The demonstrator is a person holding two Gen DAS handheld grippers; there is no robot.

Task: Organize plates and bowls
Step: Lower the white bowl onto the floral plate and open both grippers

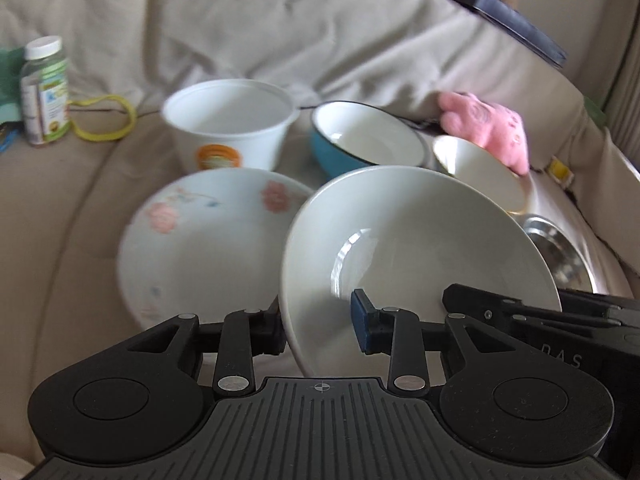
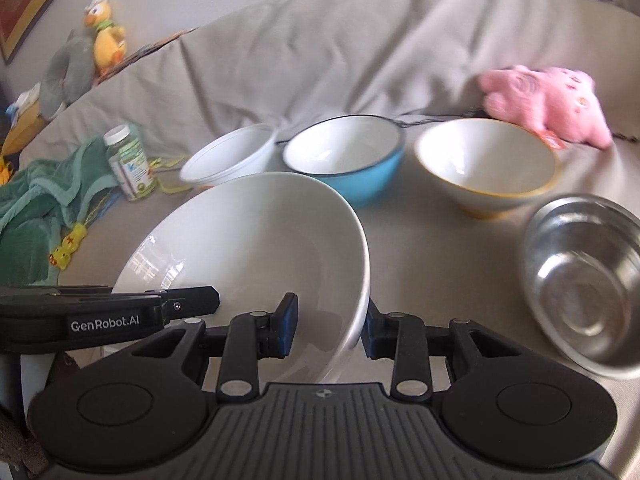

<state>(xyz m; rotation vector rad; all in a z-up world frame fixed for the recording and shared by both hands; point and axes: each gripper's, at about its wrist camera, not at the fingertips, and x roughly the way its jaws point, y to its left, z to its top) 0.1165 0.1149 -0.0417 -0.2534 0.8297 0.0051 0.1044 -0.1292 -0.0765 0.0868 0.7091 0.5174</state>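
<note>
A large white bowl (image 1: 416, 240) (image 2: 256, 240) hangs tilted between both grippers above the beige cover. My left gripper (image 1: 320, 326) is shut on its left rim, one finger outside and the blue pad inside. My right gripper (image 2: 330, 332) is shut on the opposite rim in the same way. Left of the bowl lies a floral plate (image 1: 208, 240). Behind stand a white disposable bowl (image 1: 232, 120) (image 2: 232, 156), a blue bowl (image 1: 368, 136) (image 2: 344, 156) and a yellow-rimmed white bowl (image 1: 480, 172) (image 2: 484, 164). A steel bowl (image 1: 560, 256) (image 2: 584, 284) sits at the right.
A pink plush toy (image 1: 488, 128) (image 2: 548, 100) lies behind the yellow-rimmed bowl. A small bottle (image 1: 44, 92) (image 2: 130, 164), a yellow band (image 1: 108, 120) and a green towel (image 2: 40, 208) are at the left. The cushioned sofa back (image 2: 340, 40) rises behind the bowls.
</note>
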